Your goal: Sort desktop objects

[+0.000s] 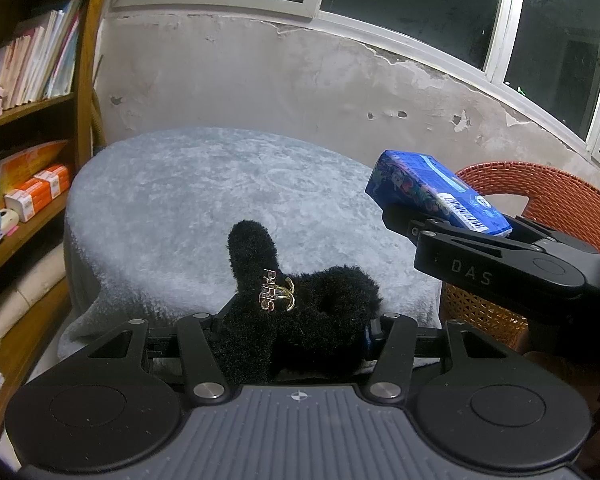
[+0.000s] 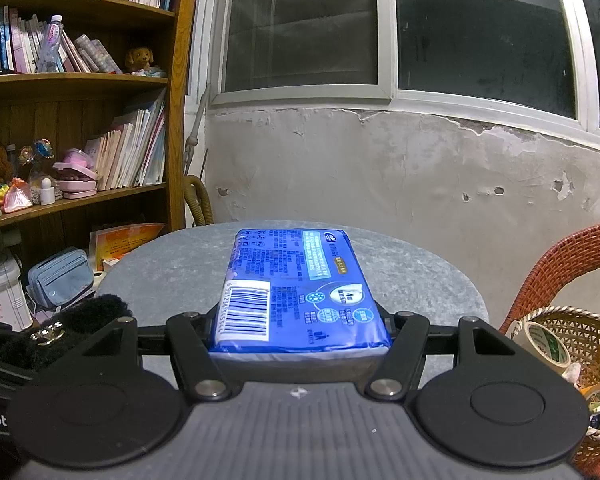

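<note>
Above the round table [image 1: 204, 184], draped in a pale grey plush cover, both grippers were held off the surface. The left gripper [image 1: 296, 332] was closed partway around a black furry hair accessory [image 1: 300, 320], which was pressed between its two fingers; a gold "PARIS" charm [image 1: 274, 290] was fixed to the front of the fur, and one fuzzy end was raised upright above the jaws. No part of the accessory could be seen touching the cover.

The right gripper [image 2: 300, 336] was clamped on a blue tissue pack [image 2: 296, 292], gripped at its near end by both fingers, with the barcode face turned upward and the far end projecting forward over the table. In the left wrist view, the same pack [image 1: 432, 192] was seen tilted, held clear of the table just beside its right edge, in front of an orange woven chair [image 1: 556, 200].

To the right of the right gripper, a woven basket [image 2: 596, 332] was placed low beside the chair, and rolls of tape [image 2: 548, 344] were lying inside it. A wooden bookshelf [image 2: 76, 80] filled with books and small toys was standing to the left of the table, under a dark window [image 2: 380, 24].
</note>
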